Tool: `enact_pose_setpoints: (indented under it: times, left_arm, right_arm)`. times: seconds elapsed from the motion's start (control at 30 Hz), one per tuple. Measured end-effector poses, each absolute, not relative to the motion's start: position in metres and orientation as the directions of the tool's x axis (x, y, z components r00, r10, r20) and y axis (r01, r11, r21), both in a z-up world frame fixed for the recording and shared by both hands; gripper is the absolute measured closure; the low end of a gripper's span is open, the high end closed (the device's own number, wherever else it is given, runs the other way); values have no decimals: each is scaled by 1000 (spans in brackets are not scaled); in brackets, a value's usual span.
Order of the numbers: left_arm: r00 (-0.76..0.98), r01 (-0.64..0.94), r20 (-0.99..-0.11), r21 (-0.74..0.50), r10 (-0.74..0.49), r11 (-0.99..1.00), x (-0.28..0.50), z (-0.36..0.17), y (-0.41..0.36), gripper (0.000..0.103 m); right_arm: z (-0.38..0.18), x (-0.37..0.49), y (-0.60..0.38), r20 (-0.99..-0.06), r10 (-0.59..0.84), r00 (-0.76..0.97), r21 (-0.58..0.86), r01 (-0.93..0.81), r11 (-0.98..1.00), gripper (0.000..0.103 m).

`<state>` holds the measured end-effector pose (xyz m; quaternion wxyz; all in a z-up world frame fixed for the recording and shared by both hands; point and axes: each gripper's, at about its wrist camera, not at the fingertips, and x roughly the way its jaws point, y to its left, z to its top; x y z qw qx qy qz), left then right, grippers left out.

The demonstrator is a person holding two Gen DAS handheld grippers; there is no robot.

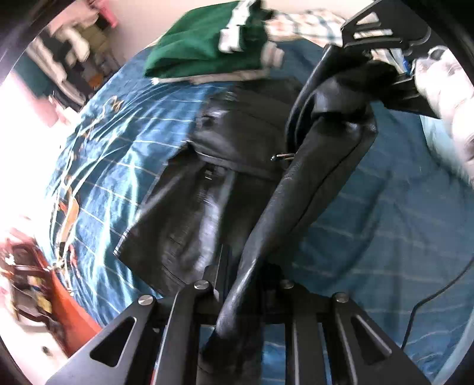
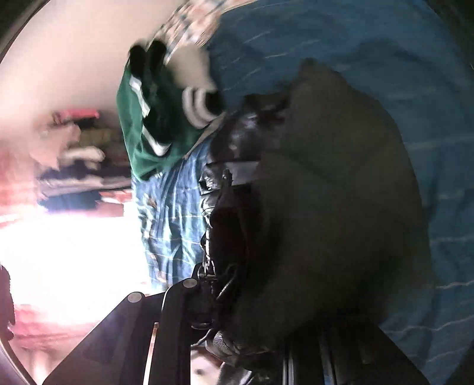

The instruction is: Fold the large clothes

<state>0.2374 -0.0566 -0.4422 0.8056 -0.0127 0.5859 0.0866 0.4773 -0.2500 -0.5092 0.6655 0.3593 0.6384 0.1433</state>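
Note:
A black leather jacket [image 1: 207,189] lies partly on the blue bedspread [image 1: 118,165], with one edge lifted off it. My left gripper [image 1: 240,296] is shut on that lifted black edge, which runs as a taut band up to my right gripper [image 1: 382,68] at the top right, also shut on it. In the right wrist view the jacket [image 2: 311,192] hangs close in front of the lens and hides most of my right gripper [image 2: 234,302], whose fingers are closed on its zipper edge.
A folded green garment [image 1: 207,47] with white stripes lies at the far side of the bed, and also shows in the right wrist view [image 2: 142,136]. A checked cloth [image 1: 308,23] lies behind it. A cluttered shelf [image 1: 74,59] stands at the left. A black cable [image 1: 429,299] crosses the bedspread at right.

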Motion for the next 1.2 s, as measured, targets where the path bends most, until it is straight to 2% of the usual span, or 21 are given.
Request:
enact_pose_setpoints:
  times: [0.13, 0.17, 0.23, 0.27, 0.3, 0.33, 0.4, 0.47, 0.53, 0.63, 0.77, 0.87, 0.93, 1.07, 1.1, 1.13, 1.2]
  left_arm:
    - [260, -253, -965, -41, 28, 967, 246, -458, 9, 84]
    - [257, -279, -966, -58, 17, 959, 246, -461, 23, 78]
    - [248, -341, -968, -67, 21, 938, 243, -470, 55, 66]
    - [239, -368, -970, -55, 37, 928, 241, -472, 66, 47]
    - [235, -399, -971, -56, 43, 915, 240, -475, 80, 23]
    - [234, -423, -971, -64, 41, 904, 239, -477, 94, 16]
    - [225, -459, -972, -47, 65, 887, 237, -481, 115, 14]
    - [218, -481, -972, -27, 89, 876, 239, -486, 128, 14]
    - [220, -493, -971, -29, 93, 870, 242, -490, 135, 14]
    - [212, -484, -972, -12, 103, 875, 255, -502, 130, 14]
    - [92, -418, -972, 157, 214, 895, 276, -567, 118, 14]
    - [55, -461, -985, 118, 161, 880, 277, -597, 132, 0]
    - [69, -482, -989, 84, 133, 872, 276, -591, 142, 0]
    - [71, -503, -985, 98, 154, 859, 269, -569, 160, 0]
    - [77, -514, -983, 104, 166, 851, 266, -561, 165, 0]
    - [82, -525, -980, 113, 182, 844, 263, -552, 170, 0]
    - [92, -549, -973, 128, 212, 826, 253, -533, 180, 0]
  right_arm:
    - [-513, 514, -160, -837, 545, 42, 541, 205, 816, 83]
    - [-517, 519, -146, -851, 525, 25, 519, 200, 831, 82]
    - [-530, 530, -109, -879, 477, -24, 466, 178, 867, 73]
    - [-539, 530, -94, -886, 460, -56, 447, 158, 881, 69]
    - [-549, 535, -77, -883, 462, -87, 446, 157, 881, 56]
    - [-560, 540, -63, -861, 495, -116, 473, 174, 864, 44]
    - [-575, 539, -48, -799, 578, -165, 546, 201, 813, 42]
    - [-579, 543, -30, -684, 700, -207, 659, 235, 714, 42]
    - [-566, 544, -34, -652, 732, -199, 704, 199, 681, 42]
    - [-537, 548, -81, -709, 700, -87, 691, 115, 714, 37]
    - [-532, 555, -176, -860, 505, 71, 510, 96, 855, 32]
    - [-573, 568, -233, -897, 438, 58, 440, 185, 879, 32]
    - [-611, 575, -252, -868, 495, 23, 487, 226, 843, 32]
    - [-663, 581, -254, -725, 688, 40, 674, 249, 696, 29]
    - [-662, 580, -253, -721, 690, 70, 684, 238, 690, 33]
    - [-659, 577, -254, -715, 694, 91, 692, 238, 682, 52]
    - [-653, 566, -263, -693, 707, 138, 713, 276, 645, 71]
